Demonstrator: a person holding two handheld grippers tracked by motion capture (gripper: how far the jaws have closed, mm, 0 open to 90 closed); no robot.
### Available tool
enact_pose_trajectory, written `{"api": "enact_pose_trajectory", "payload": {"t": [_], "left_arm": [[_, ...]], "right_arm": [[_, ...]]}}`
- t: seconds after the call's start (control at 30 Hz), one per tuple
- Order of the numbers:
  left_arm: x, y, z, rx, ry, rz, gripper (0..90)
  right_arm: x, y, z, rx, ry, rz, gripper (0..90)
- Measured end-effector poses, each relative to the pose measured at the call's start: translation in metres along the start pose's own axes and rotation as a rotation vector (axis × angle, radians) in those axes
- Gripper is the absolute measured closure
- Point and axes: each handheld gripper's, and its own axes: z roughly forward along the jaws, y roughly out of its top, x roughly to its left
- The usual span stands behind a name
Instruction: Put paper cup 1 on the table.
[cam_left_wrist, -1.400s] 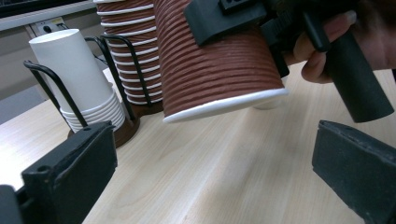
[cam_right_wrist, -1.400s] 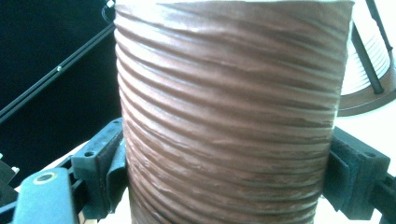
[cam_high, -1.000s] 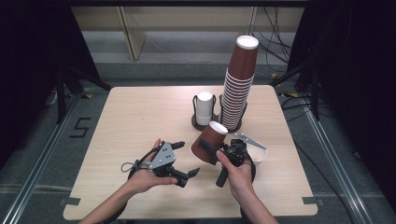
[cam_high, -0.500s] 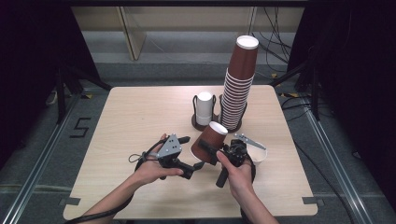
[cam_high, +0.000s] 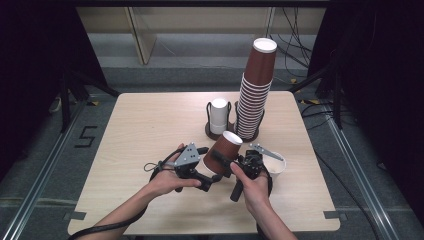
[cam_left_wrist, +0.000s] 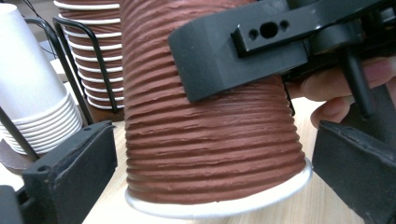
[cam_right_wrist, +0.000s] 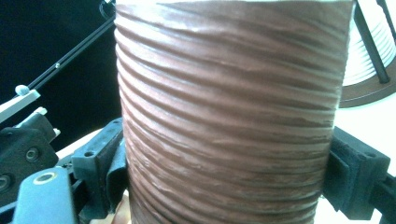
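- Right now the right gripper (cam_high: 223, 159) clamps a ribbed brown cup (cam_high: 222, 151), upside down and tilted, above the near middle of the table (cam_high: 150, 125). Its pads press both sides of the cup in the right gripper view (cam_right_wrist: 233, 116). Squeezing harder could crease the thin paper wall; easing off could let the cup slip out.
- Just beside it, the left gripper (cam_high: 209, 184) has its jaws spread wide around the cup's rim end, clear of the wall on both sides in the left gripper view (cam_left_wrist: 215, 140). If they close off-centre, they could knock the cup askew or strike the right gripper's jaw (cam_left_wrist: 243, 51) crossing the cup.
- A white cup (cam_high: 274, 164) stands near the person's right hand (cam_high: 252, 186); a swing of that hand could tip it.
- Farther back, a short stack of white cups (cam_high: 219, 115) and a tall stack of brown cups (cam_high: 255, 90) stand in a wire holder (cam_high: 212, 131). Pushing the held cup onto the tall stack off-axis could topple it, I judge.
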Motion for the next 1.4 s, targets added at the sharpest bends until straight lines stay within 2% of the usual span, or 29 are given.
{"api": "enact_pose_trajectory", "payload": {"t": [0.1,0.3,0.37,0.4,0.47,0.5,0.57,0.7,0.8,0.87,1.0,1.03,1.17,1.23,1.33,1.4], "left_arm": [[-0.0004,0.0004,0.0042,-0.008,-0.008,-0.021,0.0],[0.0001,0.0021,0.0076,0.003,-0.013,-0.029,0.7],[0.0003,0.002,0.0082,0.004,-0.015,-0.032,1.9],[0.0003,0.002,0.0082,0.004,-0.015,-0.032,2.5],[0.0008,0.0015,0.0095,-0.007,-0.021,-0.04,3.3],[0.0011,0.0016,0.0096,-0.007,-0.022,-0.041,3.6],[0.0015,0.0017,0.0094,-0.006,-0.023,-0.04,4.7],[0.0024,0.0017,0.0088,-0.004,-0.027,-0.041,6.2],[0.0022,0.0026,0.0069,0.004,-0.015,-0.037,8.2],[0.0026,0.0028,0.0062,0.002,-0.019,-0.029,9.0],[0.0019,0.0034,0.0046,0.014,-0.008,-0.029,10.3],[0.0017,0.0034,0.0045,0.012,-0.007,-0.027,10.7],[0.0014,0.004,0.003,0.012,-0.004,-0.019,12.9],[0.0007,0.0043,0.0027,0.007,-0.007,-0.023,13.6],[0.0008,0.0046,0.0023,0.009,-0.009,-0.019,14.1],[0.0011,0.0042,0.0029,-0.001,-0.018,-0.016,14.3]], "right_arm": [[-0.0004,-0.0008,0.0,-0.001,0.01,0.006,15.8],[0.0,-0.0012,-0.0005,-0.01,-0.001,0.011,15.8],[0.0017,-0.0013,-0.0011,-0.009,-0.002,0.042,15.8],[0.0017,-0.0013,-0.0011,-0.009,-0.002,0.042,15.8],[0.0004,-0.001,-0.0009,-0.016,0.0,0.023,15.8],[0.0013,-0.0011,-0.0014,-0.012,0.002,0.038,15.8],[-0.0004,-0.0011,-0.0014,-0.016,0.001,0.016,15.8],[-0.0006,-0.0014,-0.0013,-0.017,0.001,0.017,15.5],[0.0011,-0.0014,-0.0012,-0.015,0.002,0.04,15.0],[0.0004,-0.0012,-0.0005,-0.012,0.0,0.019,14.3],[0.0008,-0.0015,0.0,-0.018,0.0,0.016,13.5],[0.0005,-0.0016,0.0002,-0.019,0.015,0.014,13.3],[0.0025,-0.0011,-0.0001,-0.017,0.006,0.01,12.1],[0.0033,-0.001,-0.0003,-0.02,0.004,0.006,11.1],[0.0046,-0.0016,0.0005,-0.018,-0.001,0.0,5.1],[0.0056,-0.0021,0.0012,-0.008,0.012,-0.003,3.7]]}}
